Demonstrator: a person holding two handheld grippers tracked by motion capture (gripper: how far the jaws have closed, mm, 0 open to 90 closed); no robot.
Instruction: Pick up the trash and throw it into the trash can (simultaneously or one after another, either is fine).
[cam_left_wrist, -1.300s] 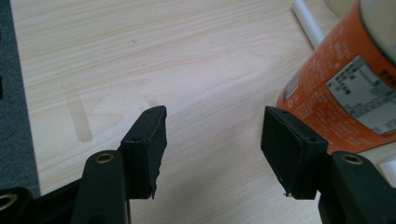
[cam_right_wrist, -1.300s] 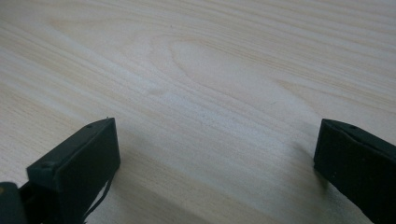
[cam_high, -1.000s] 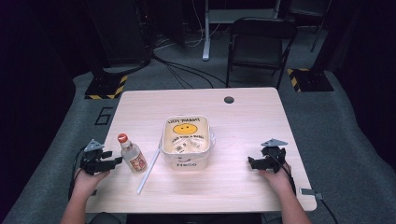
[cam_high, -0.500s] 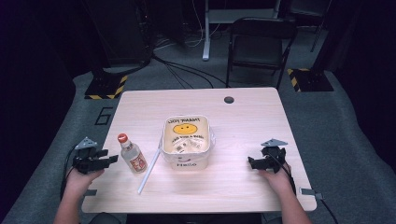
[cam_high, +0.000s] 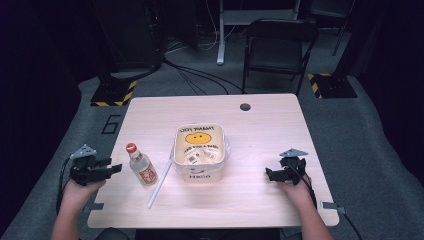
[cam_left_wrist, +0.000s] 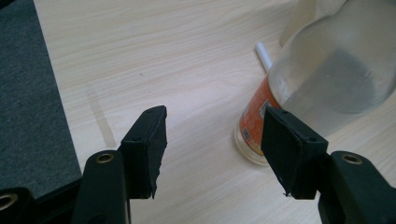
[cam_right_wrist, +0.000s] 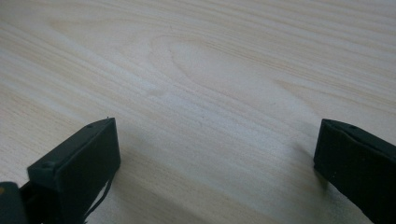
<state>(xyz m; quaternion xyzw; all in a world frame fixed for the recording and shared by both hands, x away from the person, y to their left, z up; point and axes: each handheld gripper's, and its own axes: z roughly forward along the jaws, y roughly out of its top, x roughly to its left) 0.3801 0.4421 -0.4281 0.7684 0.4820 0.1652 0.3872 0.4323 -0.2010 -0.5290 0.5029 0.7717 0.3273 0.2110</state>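
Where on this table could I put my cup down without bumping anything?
The far strip of the table behind the white tub is bare, apart from a small dark hole. So is the stretch between the tub and the right gripper. Left of the tub is crowded: a bottle, a white stick and the left gripper.

Clear red-capped bottle upright; beside tub

On your desk the tub sits near the middle. The bottle stands upright to its left, toward the left edge. Between them the straw lies, running toward the near edge. Behind the far edge a chair stands.
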